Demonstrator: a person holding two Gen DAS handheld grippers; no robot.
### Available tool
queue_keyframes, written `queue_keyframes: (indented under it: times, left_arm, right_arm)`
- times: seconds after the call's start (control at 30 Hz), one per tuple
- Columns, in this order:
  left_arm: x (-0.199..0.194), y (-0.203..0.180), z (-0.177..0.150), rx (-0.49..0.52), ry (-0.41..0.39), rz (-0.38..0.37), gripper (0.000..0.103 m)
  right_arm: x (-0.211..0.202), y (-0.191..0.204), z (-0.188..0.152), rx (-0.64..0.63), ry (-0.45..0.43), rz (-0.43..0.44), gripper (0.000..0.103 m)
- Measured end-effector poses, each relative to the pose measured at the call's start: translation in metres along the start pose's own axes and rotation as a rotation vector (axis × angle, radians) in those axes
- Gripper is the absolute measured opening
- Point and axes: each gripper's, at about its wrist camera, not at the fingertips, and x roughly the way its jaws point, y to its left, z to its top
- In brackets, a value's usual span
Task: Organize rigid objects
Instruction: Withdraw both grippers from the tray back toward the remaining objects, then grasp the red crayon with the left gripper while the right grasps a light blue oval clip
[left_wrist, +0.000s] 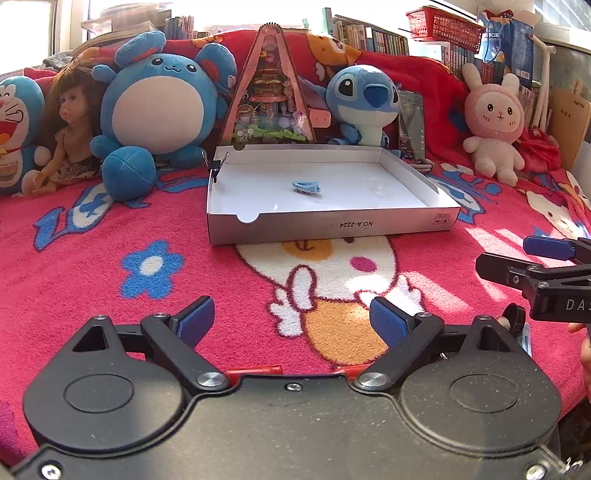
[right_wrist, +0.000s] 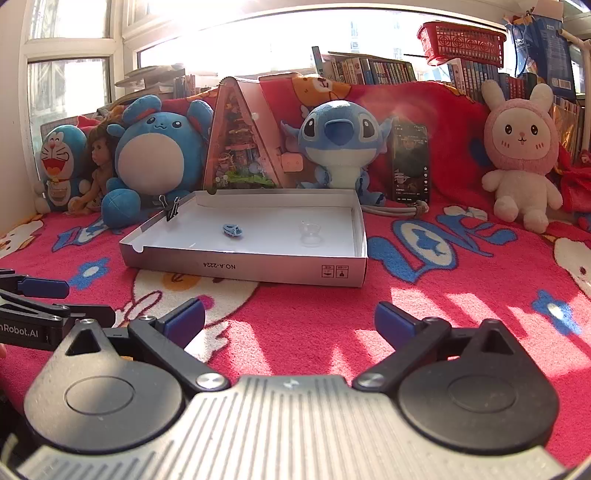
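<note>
Red cartoon-print blanket (left_wrist: 110, 240) covers surface. Shallow white cardboard box (left_wrist: 332, 227) at centre; plush toys, doll, triangular diorama, phone behind box.

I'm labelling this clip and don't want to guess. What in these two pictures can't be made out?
- Clear item in the box: transparent against white, so both views leave its shape unclear.
- Blue clip: too small for detail.
- Right tongs in the left wrist view: cut off by the frame edge.
- Window area, right wrist view: washed out by glare.
</note>
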Motion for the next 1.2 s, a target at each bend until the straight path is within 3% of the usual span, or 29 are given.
queue_keyframes:
  times: [0.4,0.47,0.6,0.8,1.2]
  left_arm:
    - [-0.022,0.008,-0.029,-0.006,0.009,0.045,0.088]
    - [-0.025,0.009,-0.031,-0.008,0.006,0.059,0.079]
    - [-0.032,0.015,-0.033,-0.038,0.001,0.079,0.073]
    - [-0.039,0.028,-0.035,-0.057,0.045,0.094,0.049]
    - [-0.032,0.027,-0.044,-0.043,0.073,0.132,0.046]
  right_arm:
    - [-0.019,-0.001,-0.025,-0.056,-0.009,0.01,0.103]
    - [-0.021,-0.004,-0.029,-0.032,-0.002,0.015,0.103]
    - [-0.027,-0.01,-0.037,0.013,-0.007,0.031,0.102]
    - [-0.04,-0.013,-0.048,-0.048,0.019,0.072,0.101]
    - [-0.045,-0.01,-0.062,-0.119,0.086,0.094,0.079]
